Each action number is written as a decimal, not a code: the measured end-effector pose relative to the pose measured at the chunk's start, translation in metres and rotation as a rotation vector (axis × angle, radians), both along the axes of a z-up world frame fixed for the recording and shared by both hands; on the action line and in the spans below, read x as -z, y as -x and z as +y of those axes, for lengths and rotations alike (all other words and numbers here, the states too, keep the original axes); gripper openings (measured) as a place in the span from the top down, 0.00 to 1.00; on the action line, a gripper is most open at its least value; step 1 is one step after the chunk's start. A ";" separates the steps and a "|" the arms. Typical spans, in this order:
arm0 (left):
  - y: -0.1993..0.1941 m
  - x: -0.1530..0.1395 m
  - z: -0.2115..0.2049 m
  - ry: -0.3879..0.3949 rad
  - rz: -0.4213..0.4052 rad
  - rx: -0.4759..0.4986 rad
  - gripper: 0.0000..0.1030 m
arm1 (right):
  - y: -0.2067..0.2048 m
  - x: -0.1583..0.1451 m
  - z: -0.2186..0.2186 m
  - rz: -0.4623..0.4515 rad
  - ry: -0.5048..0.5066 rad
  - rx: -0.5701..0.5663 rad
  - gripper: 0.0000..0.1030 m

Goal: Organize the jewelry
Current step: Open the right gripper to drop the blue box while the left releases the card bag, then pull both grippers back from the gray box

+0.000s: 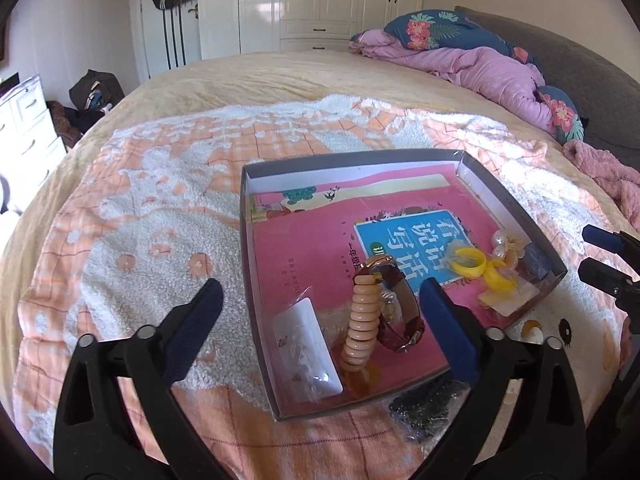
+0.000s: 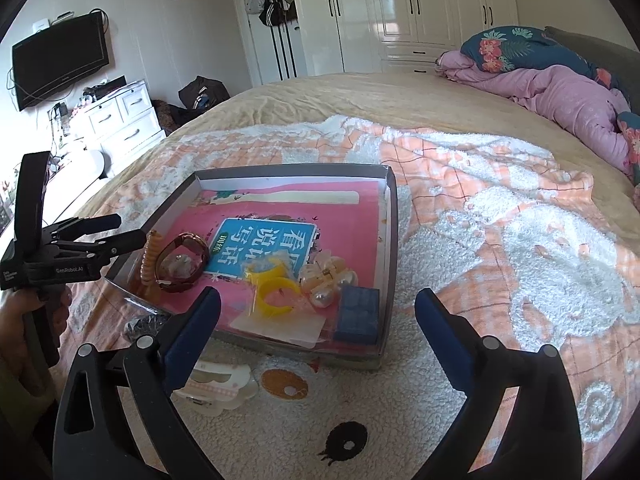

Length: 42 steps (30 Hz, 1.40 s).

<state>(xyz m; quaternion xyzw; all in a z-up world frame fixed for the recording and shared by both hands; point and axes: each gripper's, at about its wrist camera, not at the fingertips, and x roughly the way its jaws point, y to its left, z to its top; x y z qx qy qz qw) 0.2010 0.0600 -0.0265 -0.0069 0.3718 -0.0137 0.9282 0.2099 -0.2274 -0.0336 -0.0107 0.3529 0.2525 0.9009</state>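
Jewelry sits gathered in the shallow grey cardboard box on the orange-and-white fleece blanket: a peach disc-bead bracelet leaning against a maroon leather-strap watch, yellow plastic rings, a pearl hair clip, all lying on a pink book. Only the left wrist view catches the clear plastic packet and the black beads just outside the box; only the right shows the small blue block. Left gripper hangs spread wide over the box, holding nothing; right gripper likewise gapes empty.
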 end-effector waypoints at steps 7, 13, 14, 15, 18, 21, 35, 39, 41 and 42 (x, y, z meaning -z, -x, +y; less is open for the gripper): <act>0.015 -0.012 0.003 -0.003 -0.018 -0.022 0.09 | 0.009 -0.010 -0.001 -0.022 -0.011 0.006 0.05; 0.034 -0.024 0.003 -0.003 -0.056 -0.029 0.09 | 0.019 -0.022 0.003 -0.049 -0.016 -0.004 0.04; 0.037 -0.026 0.002 0.001 -0.063 -0.028 0.09 | 0.021 -0.023 0.003 -0.053 -0.017 -0.006 0.04; 0.040 -0.029 0.002 0.001 -0.070 -0.027 0.09 | 0.023 -0.025 0.004 -0.057 -0.017 -0.008 0.04; 0.048 -0.036 -0.005 -0.019 -0.090 -0.023 0.09 | 0.029 -0.031 0.005 -0.073 -0.012 -0.014 0.04; 0.056 -0.044 -0.009 -0.013 -0.107 -0.017 0.09 | 0.035 -0.037 0.005 -0.086 -0.017 -0.020 0.04; 0.094 -0.054 -0.018 -0.040 -0.122 -0.031 0.09 | 0.063 -0.055 0.009 -0.122 -0.028 -0.065 0.04; 0.101 -0.049 -0.018 -0.047 -0.108 -0.035 0.09 | 0.069 -0.056 0.011 -0.121 -0.026 -0.076 0.04; 0.104 -0.046 -0.018 -0.047 -0.100 -0.036 0.09 | 0.072 -0.055 0.012 -0.119 -0.022 -0.083 0.04; 0.105 -0.045 -0.018 -0.047 -0.096 -0.034 0.09 | 0.074 -0.054 0.012 -0.118 -0.020 -0.085 0.04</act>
